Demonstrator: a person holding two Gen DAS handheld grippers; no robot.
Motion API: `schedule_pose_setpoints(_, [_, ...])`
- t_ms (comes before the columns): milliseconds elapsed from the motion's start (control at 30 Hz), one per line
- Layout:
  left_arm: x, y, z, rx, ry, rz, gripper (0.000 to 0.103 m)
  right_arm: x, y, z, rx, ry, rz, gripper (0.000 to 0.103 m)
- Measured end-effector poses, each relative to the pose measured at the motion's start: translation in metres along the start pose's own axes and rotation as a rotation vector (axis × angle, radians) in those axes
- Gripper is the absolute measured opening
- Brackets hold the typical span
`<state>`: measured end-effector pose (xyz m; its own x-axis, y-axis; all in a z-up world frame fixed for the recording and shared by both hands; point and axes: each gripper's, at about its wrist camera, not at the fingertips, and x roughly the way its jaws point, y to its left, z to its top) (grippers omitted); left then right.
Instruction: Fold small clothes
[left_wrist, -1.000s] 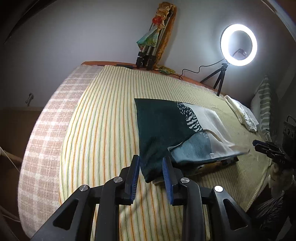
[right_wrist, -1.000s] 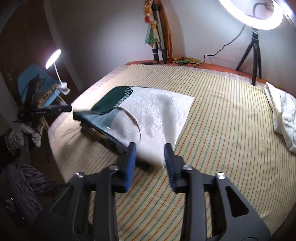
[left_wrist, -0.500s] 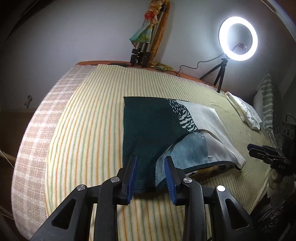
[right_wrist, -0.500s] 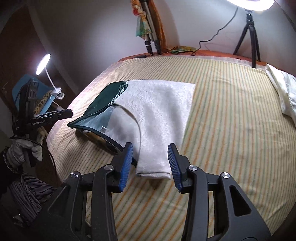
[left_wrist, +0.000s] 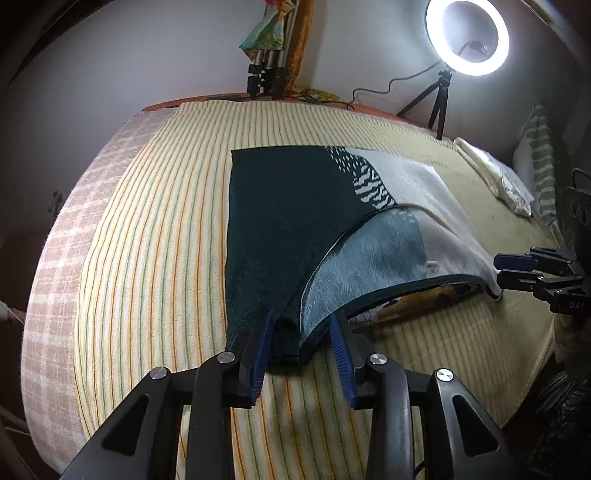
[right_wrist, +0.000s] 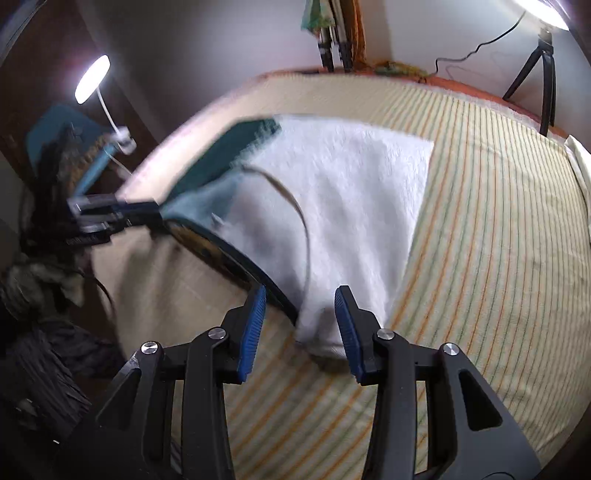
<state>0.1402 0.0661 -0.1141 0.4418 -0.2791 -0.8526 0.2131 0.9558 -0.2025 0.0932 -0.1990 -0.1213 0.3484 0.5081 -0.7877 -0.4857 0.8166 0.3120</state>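
Both open-jawed grippers have closed in on the green-and-white garment (left_wrist: 295, 221), its collar lifted.

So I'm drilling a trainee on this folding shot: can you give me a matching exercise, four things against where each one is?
Things:
1. left tool
2. right tool
3. ring light
4. pillow

Places:
A. on a tripod at the far side of the bed
B. open at the white corner of the garment
C. open at the dark green corner of the garment
D. at the right end of the bed, seen from the left wrist

Pairs: 1-C, 2-B, 3-A, 4-D
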Motion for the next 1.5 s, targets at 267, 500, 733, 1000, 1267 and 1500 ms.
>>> schedule_pose_setpoints(267, [-0.031, 0.029, 0.007, -0.272, -0.069, -0.102, 0.054, 0.001, 0.025, 0.074, -0.042, -0.113, -0.005, 0.025])
schedule_pose_setpoints(500, [-0.023, 0.048, -0.001, -0.380, -0.037, -0.108, 0.057, 0.079, 0.031, 0.127, -0.054, -0.008, -0.030, 0.025])
schedule_pose_setpoints(733, [-0.014, 0.061, 0.004, -0.401, -0.021, -0.093, 0.060, 0.126, 0.020, 0.121, -0.057, 0.089, -0.070, 0.024])
schedule_pose_setpoints(1000, [-0.002, 0.072, 0.001, -0.508, 0.017, -0.176, 0.062, 0.098, 0.003, 0.121, 0.030, 0.025, -0.004, 0.026])
schedule_pose_setpoints(1267, [0.002, 0.079, -0.010, -0.611, 0.042, -0.231, 0.064, 0.028, -0.059, 0.092, 0.256, -0.074, -0.033, 0.056])
schedule_pose_setpoints(1500, [0.005, 0.074, -0.011, -0.649, 0.056, -0.257, 0.064, 0.017, -0.115, 0.064, 0.482, -0.063, 0.081, 0.056])
